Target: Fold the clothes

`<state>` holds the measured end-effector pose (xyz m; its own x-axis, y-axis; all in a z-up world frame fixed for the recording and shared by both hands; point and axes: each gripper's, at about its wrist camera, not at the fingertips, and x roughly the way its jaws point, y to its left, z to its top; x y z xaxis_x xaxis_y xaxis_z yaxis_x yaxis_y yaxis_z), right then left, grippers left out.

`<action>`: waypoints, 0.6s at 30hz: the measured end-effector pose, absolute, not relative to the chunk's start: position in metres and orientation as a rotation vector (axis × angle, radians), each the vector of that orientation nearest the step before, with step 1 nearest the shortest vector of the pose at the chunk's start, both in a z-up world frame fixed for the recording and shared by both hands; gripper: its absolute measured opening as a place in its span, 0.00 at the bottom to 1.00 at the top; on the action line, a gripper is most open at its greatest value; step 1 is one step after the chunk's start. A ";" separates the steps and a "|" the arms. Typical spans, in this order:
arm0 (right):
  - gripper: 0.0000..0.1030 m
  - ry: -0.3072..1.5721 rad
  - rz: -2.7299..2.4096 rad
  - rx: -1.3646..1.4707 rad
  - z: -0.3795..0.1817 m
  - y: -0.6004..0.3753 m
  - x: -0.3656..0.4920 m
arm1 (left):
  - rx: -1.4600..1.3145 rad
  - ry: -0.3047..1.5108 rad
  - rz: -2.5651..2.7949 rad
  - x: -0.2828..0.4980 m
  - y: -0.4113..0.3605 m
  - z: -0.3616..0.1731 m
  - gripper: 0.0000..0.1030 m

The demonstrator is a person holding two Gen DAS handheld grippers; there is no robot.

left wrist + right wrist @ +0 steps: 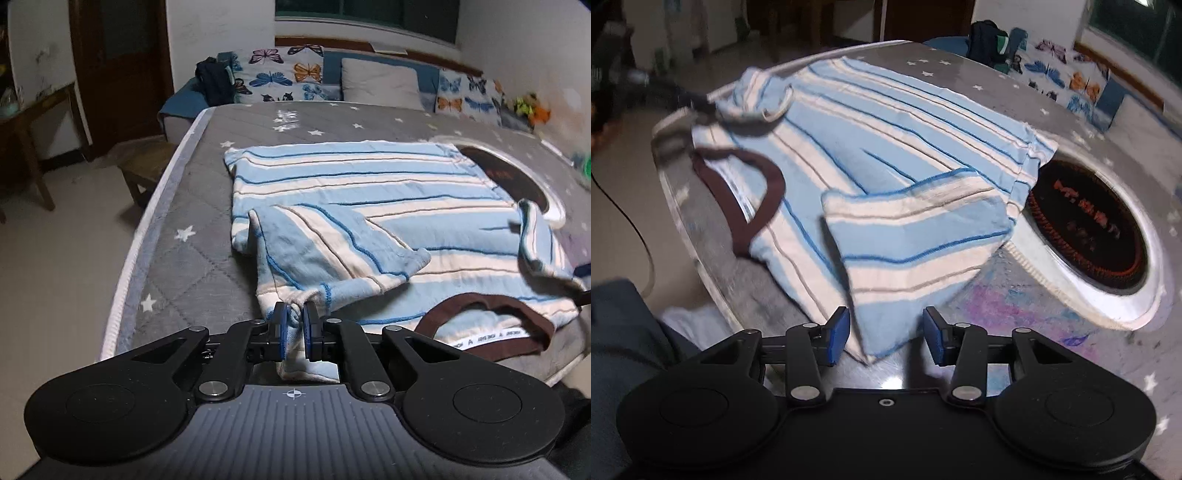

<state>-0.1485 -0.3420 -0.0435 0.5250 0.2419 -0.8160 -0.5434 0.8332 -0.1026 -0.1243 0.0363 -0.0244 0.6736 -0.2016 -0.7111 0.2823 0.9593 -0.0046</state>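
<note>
A light blue and white striped T-shirt (369, 192) with a brown collar (491, 299) lies flat on the grey star-print bed (184, 206). My left gripper (295, 325) is shut on the shirt's left shoulder fabric, with the left sleeve (325, 251) folded over the body. In the right wrist view the shirt (886, 122) lies ahead with its right sleeve (916, 236) folded inward. My right gripper (884, 336) is open, its jaws on either side of the sleeve's near corner. The left gripper shows blurred at the far left of that view (690, 99).
A round dark logo with a white border (1086, 232) is printed on the bed right of the shirt. Butterfly-print pillows (280, 74) and a dark bag (214, 79) lie at the bed's head. A wooden stool (144, 166) and table (33, 122) stand on the floor at left.
</note>
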 end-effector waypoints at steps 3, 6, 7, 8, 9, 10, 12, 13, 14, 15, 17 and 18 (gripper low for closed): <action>0.23 0.909 0.471 -0.368 -0.045 -0.344 -0.149 | 0.137 0.805 -0.278 -0.123 0.031 -0.030 0.10; 0.21 0.916 0.465 -0.349 -0.045 -0.348 -0.146 | 0.169 0.807 -0.281 -0.123 0.024 -0.034 0.13; 0.20 0.917 0.463 -0.347 -0.045 -0.349 -0.145 | 0.183 0.804 -0.276 -0.123 0.023 -0.035 0.16; 0.19 0.916 0.459 -0.342 -0.045 -0.350 -0.144 | 0.197 0.801 -0.272 -0.123 0.021 -0.036 0.22; 0.17 0.915 0.454 -0.334 -0.045 -0.352 -0.144 | 0.209 0.798 -0.268 -0.124 0.020 -0.037 0.25; 0.15 0.915 0.452 -0.328 -0.045 -0.352 -0.143 | 0.213 0.799 -0.268 -0.124 0.020 -0.039 0.25; 0.13 0.915 0.456 -0.325 -0.045 -0.353 -0.143 | 0.215 0.815 -0.273 -0.123 0.019 -0.042 0.25; 0.12 0.914 0.460 -0.328 -0.045 -0.352 -0.143 | 0.216 0.815 -0.274 -0.123 0.019 -0.044 0.24; 0.11 0.913 0.463 -0.330 -0.045 -0.352 -0.143 | 0.215 0.813 -0.276 -0.123 0.019 -0.043 0.18; 0.10 0.912 0.464 -0.330 -0.044 -0.352 -0.142 | 0.212 0.815 -0.279 -0.123 0.019 -0.043 0.16; 0.06 0.891 0.471 -0.342 -0.041 -0.352 -0.142 | 0.195 0.820 -0.280 -0.121 0.021 -0.042 0.11; 0.06 0.878 0.469 -0.348 -0.038 -0.352 -0.142 | 0.178 0.821 -0.281 -0.120 0.023 -0.041 0.10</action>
<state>-0.1425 -0.3517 -0.0384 0.5490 0.2477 -0.7983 -0.5260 0.8446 -0.0996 -0.1202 0.0228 -0.0409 0.6472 -0.1773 -0.7414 0.3139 0.9483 0.0473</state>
